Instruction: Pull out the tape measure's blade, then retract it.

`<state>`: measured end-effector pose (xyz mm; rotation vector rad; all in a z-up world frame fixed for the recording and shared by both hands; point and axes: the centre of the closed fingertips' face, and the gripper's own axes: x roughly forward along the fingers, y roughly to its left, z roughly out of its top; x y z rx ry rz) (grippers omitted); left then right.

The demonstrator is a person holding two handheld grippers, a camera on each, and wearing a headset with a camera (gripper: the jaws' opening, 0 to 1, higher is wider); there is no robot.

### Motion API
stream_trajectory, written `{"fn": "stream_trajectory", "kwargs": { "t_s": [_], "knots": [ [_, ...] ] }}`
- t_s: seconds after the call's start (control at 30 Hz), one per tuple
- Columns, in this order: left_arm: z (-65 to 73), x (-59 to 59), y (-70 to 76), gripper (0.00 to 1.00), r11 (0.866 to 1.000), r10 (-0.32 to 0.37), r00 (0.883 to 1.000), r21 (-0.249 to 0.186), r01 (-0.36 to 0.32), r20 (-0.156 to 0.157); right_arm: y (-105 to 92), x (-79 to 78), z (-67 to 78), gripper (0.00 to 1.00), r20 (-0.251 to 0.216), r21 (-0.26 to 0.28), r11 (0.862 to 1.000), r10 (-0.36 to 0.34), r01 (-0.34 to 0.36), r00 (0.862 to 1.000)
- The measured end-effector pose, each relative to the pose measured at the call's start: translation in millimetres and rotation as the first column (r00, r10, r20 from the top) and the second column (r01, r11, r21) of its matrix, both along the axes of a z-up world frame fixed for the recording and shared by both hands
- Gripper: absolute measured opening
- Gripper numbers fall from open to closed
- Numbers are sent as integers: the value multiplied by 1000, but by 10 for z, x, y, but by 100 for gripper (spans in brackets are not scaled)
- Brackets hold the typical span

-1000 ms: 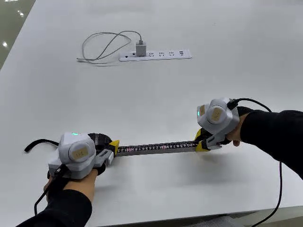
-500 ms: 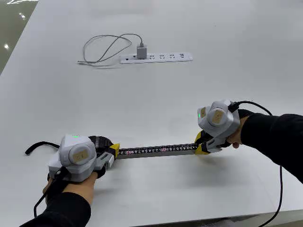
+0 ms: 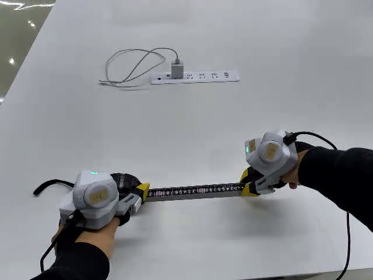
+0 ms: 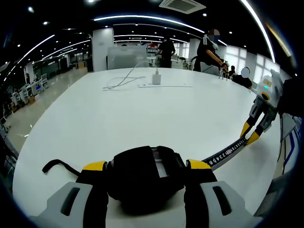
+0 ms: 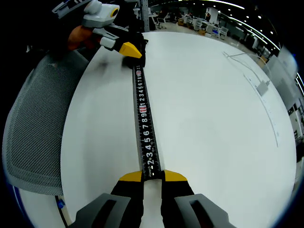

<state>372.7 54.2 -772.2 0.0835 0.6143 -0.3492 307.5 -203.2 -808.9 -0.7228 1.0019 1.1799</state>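
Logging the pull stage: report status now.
Left gripper shut on tape case. Right gripper shut on blade, pulled out along table. Power strip far back.

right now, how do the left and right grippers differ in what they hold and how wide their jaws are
The left gripper clamps the black case; the right gripper pinches the blade at its tip. The left gripper's jaws stand wide apart, the right gripper's nearly together. Both have yellow-tipped jaws, low over the white table.
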Motion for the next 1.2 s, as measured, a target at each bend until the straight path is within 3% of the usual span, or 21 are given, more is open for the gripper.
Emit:
{"fn": "stream_trajectory", "kwargs": {
  "t_s": [1.2],
  "knots": [
    [-3,2,4,60,1000,-16,1000,-1,16,-15,117,27,9,9,-10,15,1000,6,-6,1000]
  ]
}}
